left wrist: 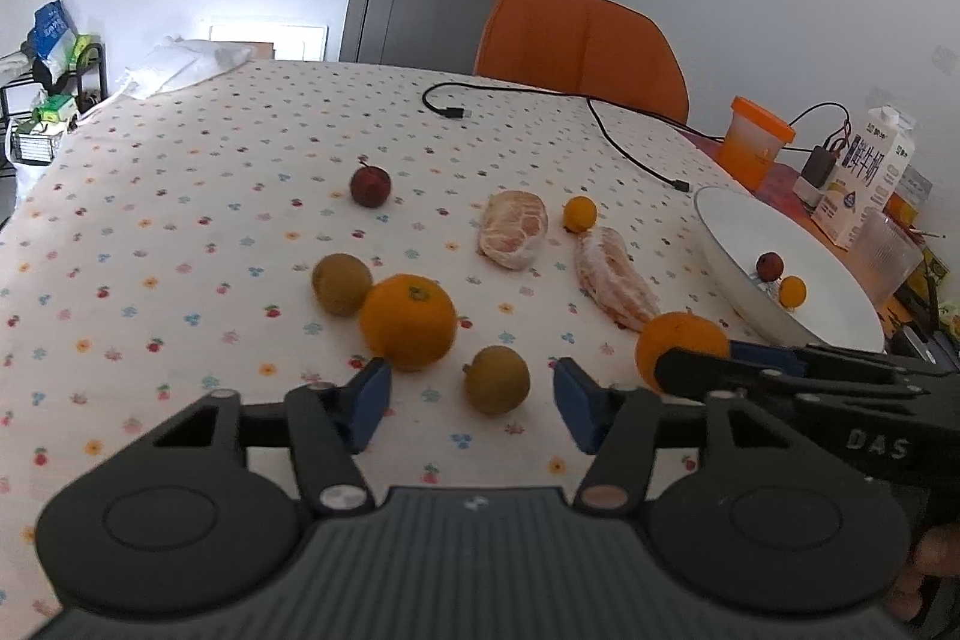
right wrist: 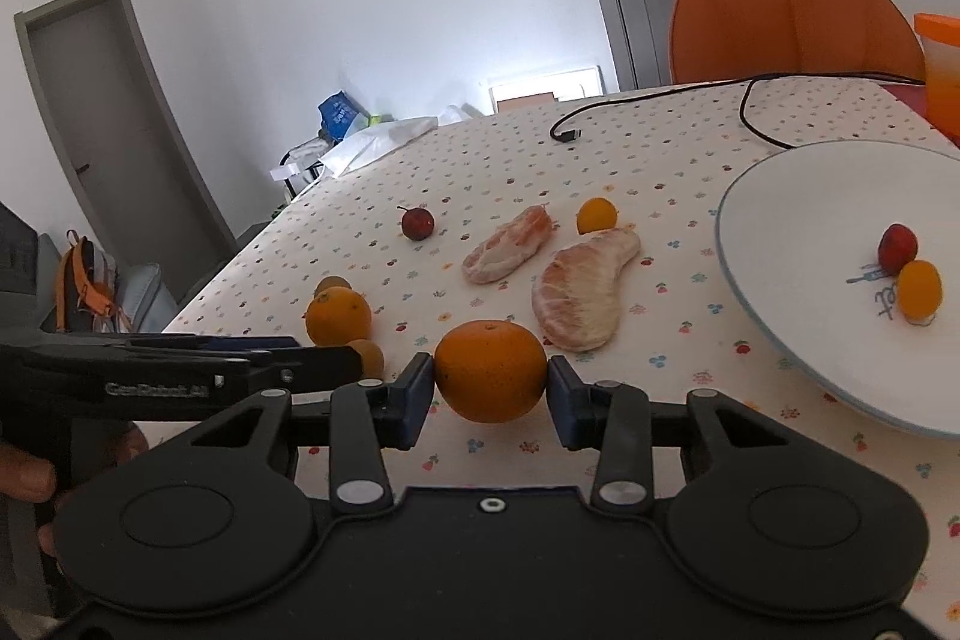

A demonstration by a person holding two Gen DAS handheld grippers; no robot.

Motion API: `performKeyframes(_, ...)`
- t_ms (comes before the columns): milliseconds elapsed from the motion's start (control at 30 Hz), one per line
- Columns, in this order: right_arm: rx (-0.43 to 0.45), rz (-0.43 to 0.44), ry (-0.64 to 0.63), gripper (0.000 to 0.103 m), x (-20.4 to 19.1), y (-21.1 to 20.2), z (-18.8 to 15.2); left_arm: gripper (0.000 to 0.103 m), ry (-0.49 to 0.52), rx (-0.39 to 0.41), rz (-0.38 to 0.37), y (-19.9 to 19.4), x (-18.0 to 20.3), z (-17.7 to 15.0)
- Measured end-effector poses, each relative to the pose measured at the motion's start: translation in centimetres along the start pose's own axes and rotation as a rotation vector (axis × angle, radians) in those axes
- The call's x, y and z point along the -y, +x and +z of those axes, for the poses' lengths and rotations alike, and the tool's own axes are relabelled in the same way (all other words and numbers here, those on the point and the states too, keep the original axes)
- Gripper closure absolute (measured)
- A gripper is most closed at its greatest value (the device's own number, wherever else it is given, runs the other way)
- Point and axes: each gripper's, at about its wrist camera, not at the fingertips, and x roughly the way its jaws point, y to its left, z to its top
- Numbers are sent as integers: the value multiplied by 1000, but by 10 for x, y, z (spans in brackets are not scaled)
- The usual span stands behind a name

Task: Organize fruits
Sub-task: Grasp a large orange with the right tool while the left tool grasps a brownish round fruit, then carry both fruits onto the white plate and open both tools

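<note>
- The white plate [right wrist: 780, 340] sits at the right edge of the flowered tablecloth [left wrist: 180, 220] and holds 2 small fruits touching each other: a red plum [right wrist: 897, 248] and a small yellow-orange fruit [right wrist: 918, 287].
- An orange [right wrist: 490, 370] sits on the cloth just left of the plate, and the right gripper [right wrist: 490, 391] is clamped on it, one blue pad pressing each side.
- The left gripper [left wrist: 472, 403] has its fingers [left wrist: 367, 403] apart around a small green-brown fruit [left wrist: 497, 379]; the fruit lies between the pads, nearer the right one, with a clear gap on both sides.
- Just beyond the left pad stands a second orange [left wrist: 407, 321], touching another green-brown fruit [left wrist: 341, 284] on its left.
- Farther out lie 2 peeled citrus pieces [left wrist: 514, 229], a small yellow fruit [left wrist: 579, 213] between their far ends, and a dark red fruit with a stem [left wrist: 370, 185] well apart to the left.
- A black cable [left wrist: 624, 142] trails across the far cloth.
- Past the plate stand an orange-lidded cup [left wrist: 755, 142] and a milk carton [left wrist: 870, 178]; an orange chair [left wrist: 582, 40] is behind the table.
</note>
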Motion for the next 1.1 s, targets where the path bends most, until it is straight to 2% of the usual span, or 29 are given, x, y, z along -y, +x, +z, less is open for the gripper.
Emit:
performKeyframes(100,6,-2,-3,64,1,-5,1,70,2,-2,6,5,3,-1)
performKeyframes(133,10,-4,-3,64,2,-7,2,81,-8,-9,-8,5,3,0)
performKeyframes(200,22,-7,-1,64,4,-12,3,81,-39,-26,-26,5,3,3)
performKeyframes(600,77,-13,20,64,16,-31,7,81,20,17,-12,-7,26,8)
performKeyframes(1100,140,-81,74,64,51,-60,5,81,98,32,-27,-4,62,12)
